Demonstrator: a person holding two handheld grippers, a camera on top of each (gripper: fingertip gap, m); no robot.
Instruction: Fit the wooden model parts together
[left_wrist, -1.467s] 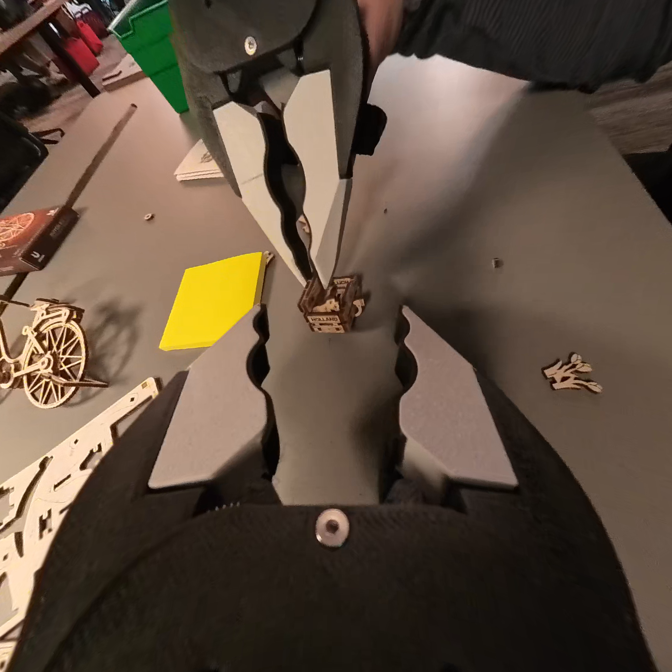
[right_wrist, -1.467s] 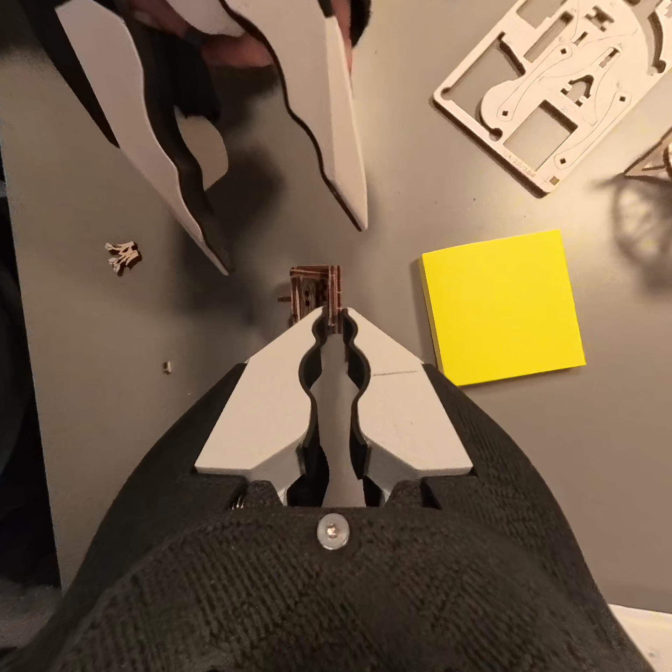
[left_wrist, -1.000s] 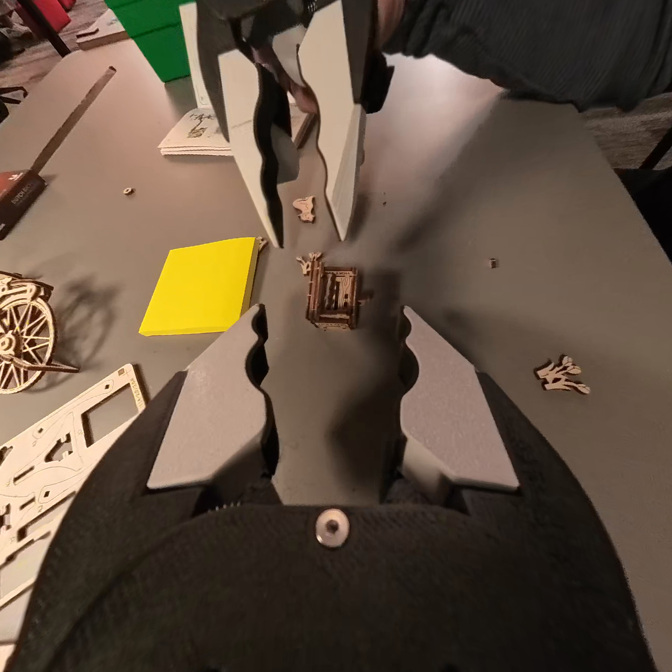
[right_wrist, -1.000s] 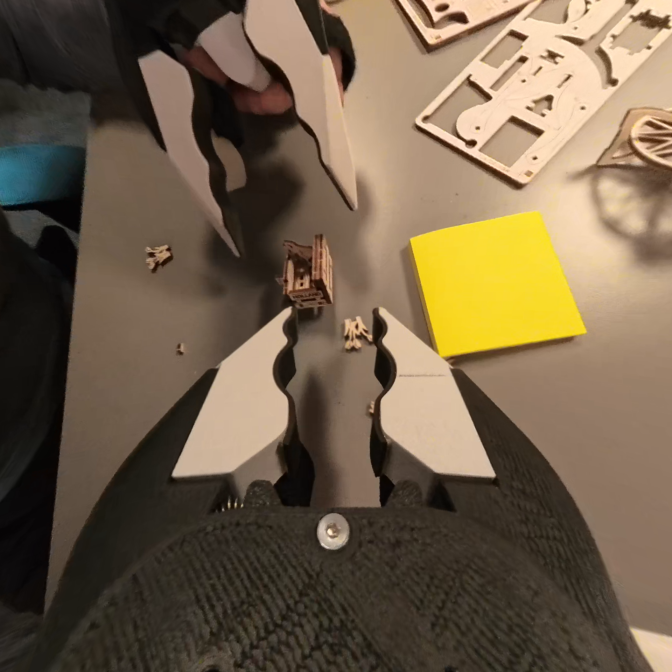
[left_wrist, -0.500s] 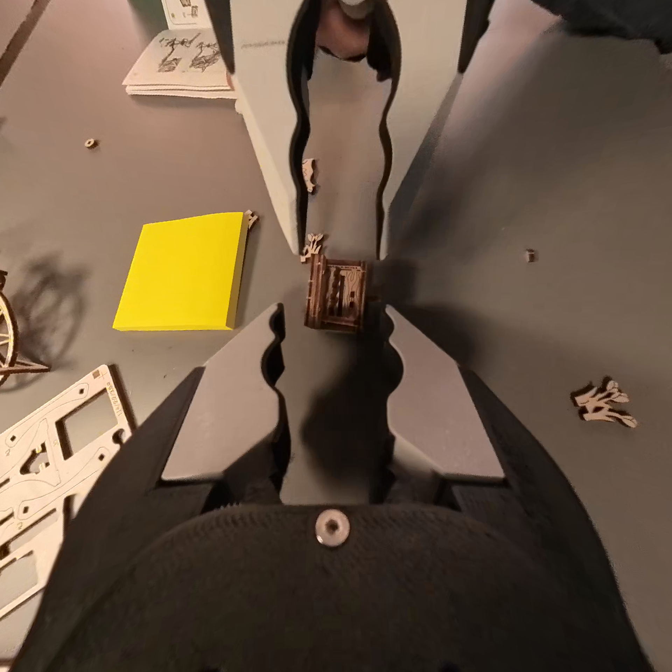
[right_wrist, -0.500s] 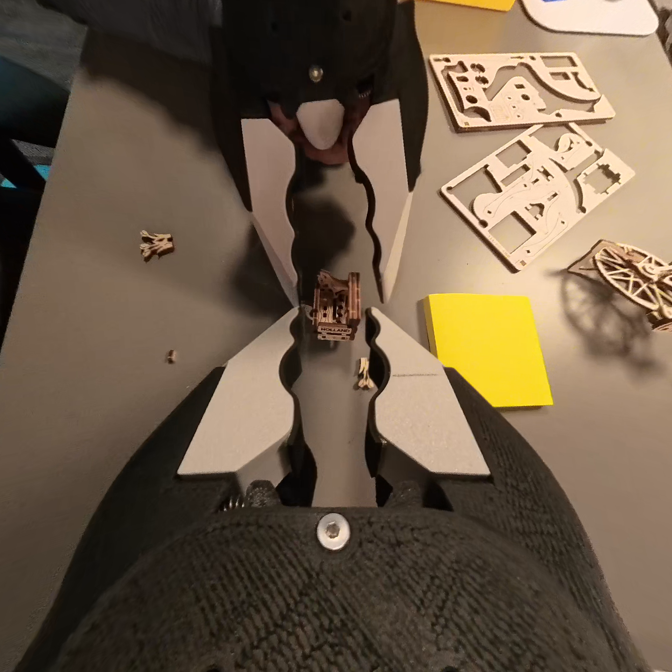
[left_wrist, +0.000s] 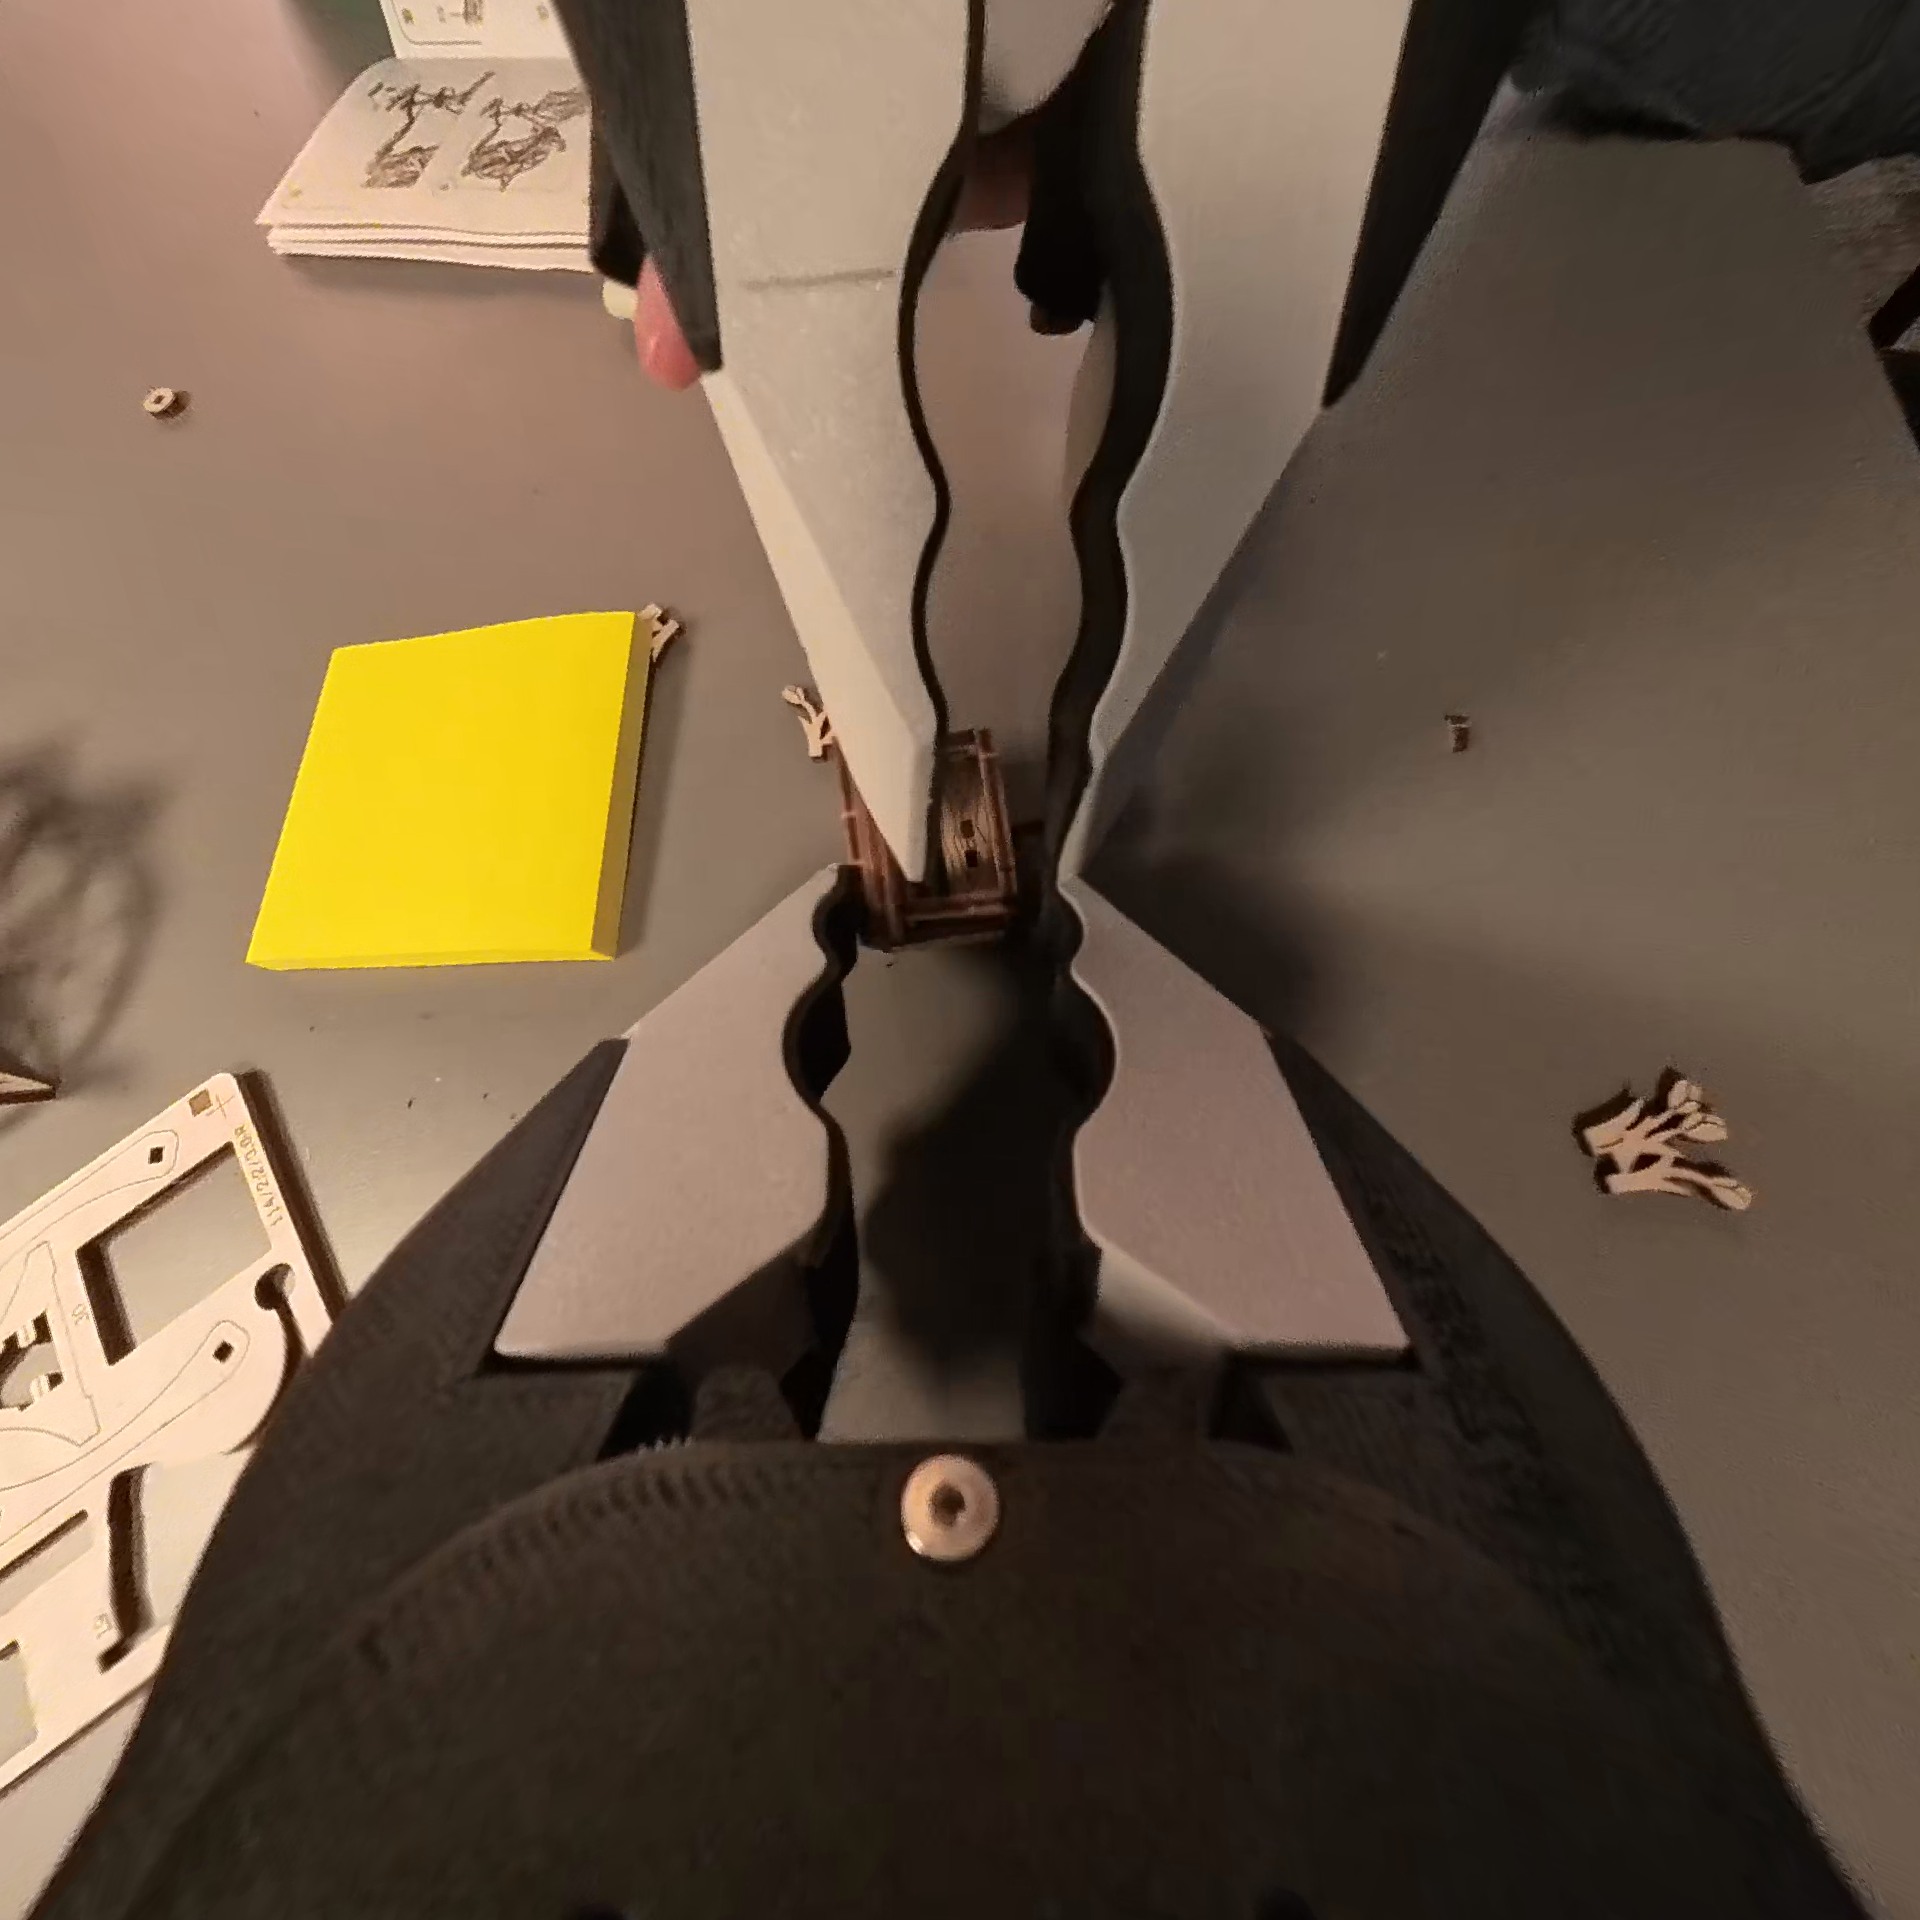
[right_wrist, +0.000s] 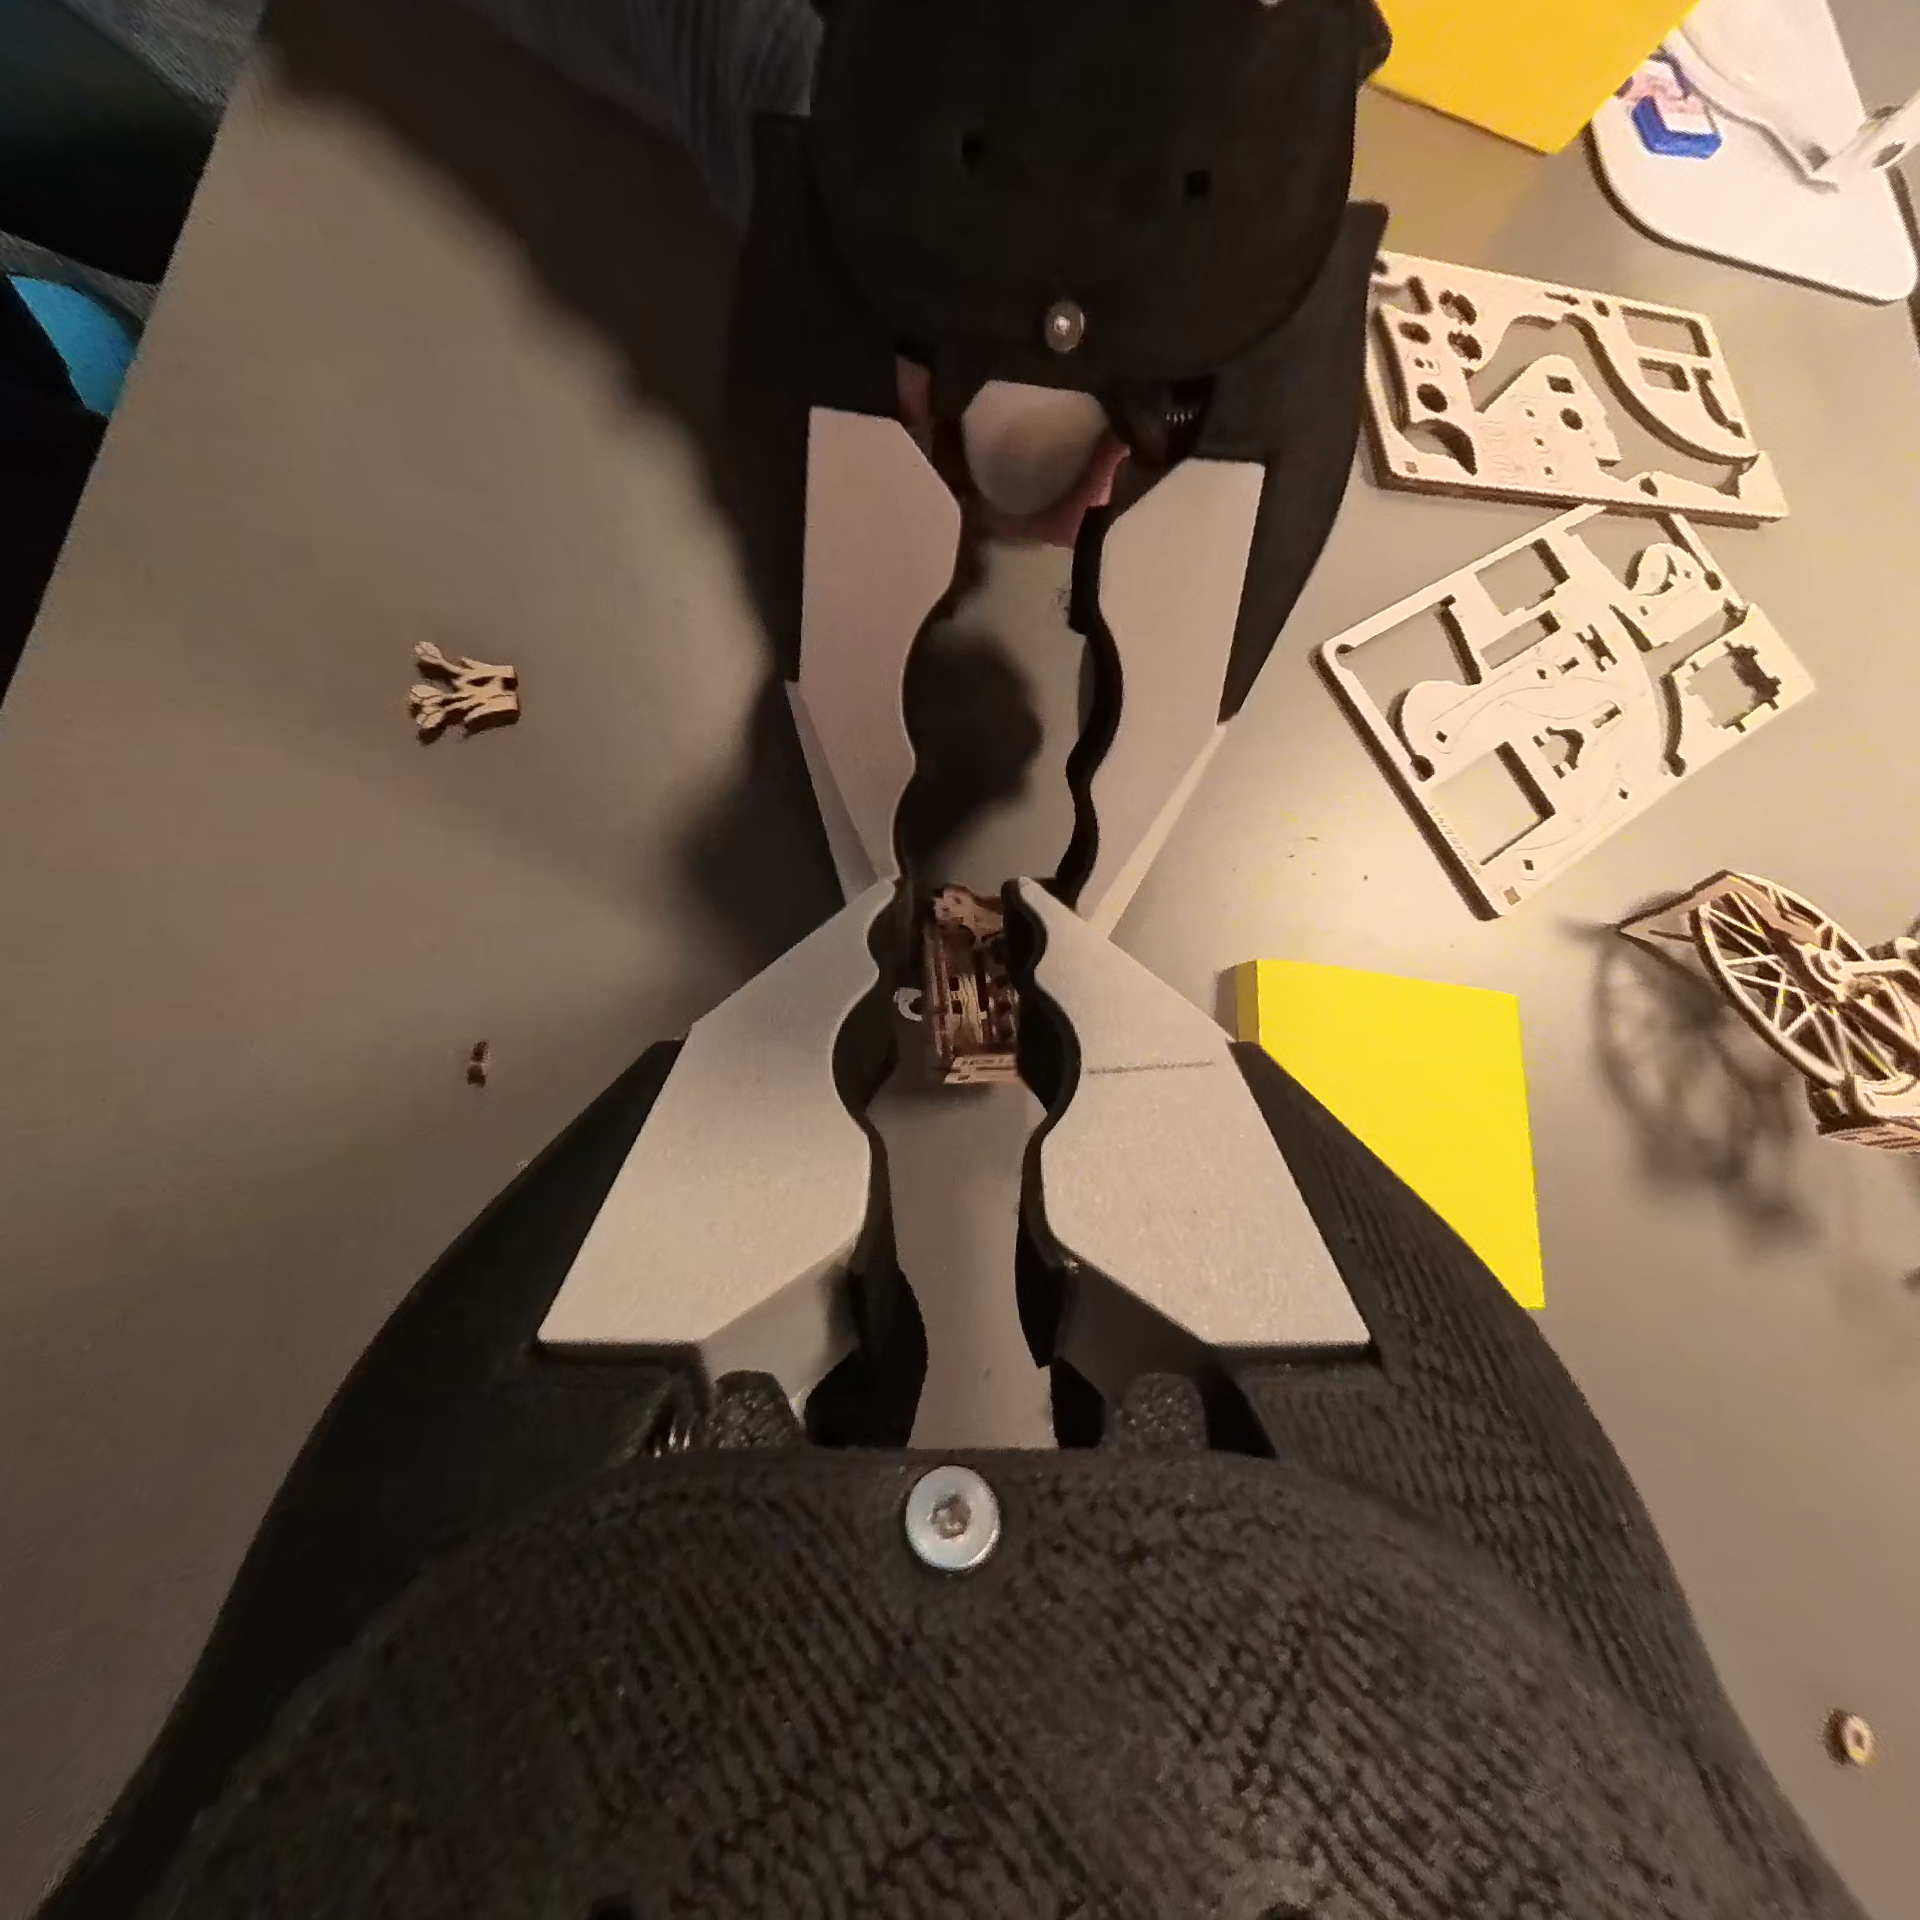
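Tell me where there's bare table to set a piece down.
Bare table lies past the flower cutout on the left gripper's right side. Another patch lies between the yellow pad and the booklet. It is crowded around the small crate, where both grippers' fingers meet, and by the cut sheets.

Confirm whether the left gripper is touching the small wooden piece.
Cannot tell. In the left wrist view, the left gripper has its tips at the near corners of the wooden piece with no clear gap, but shadow hides the contact lines.
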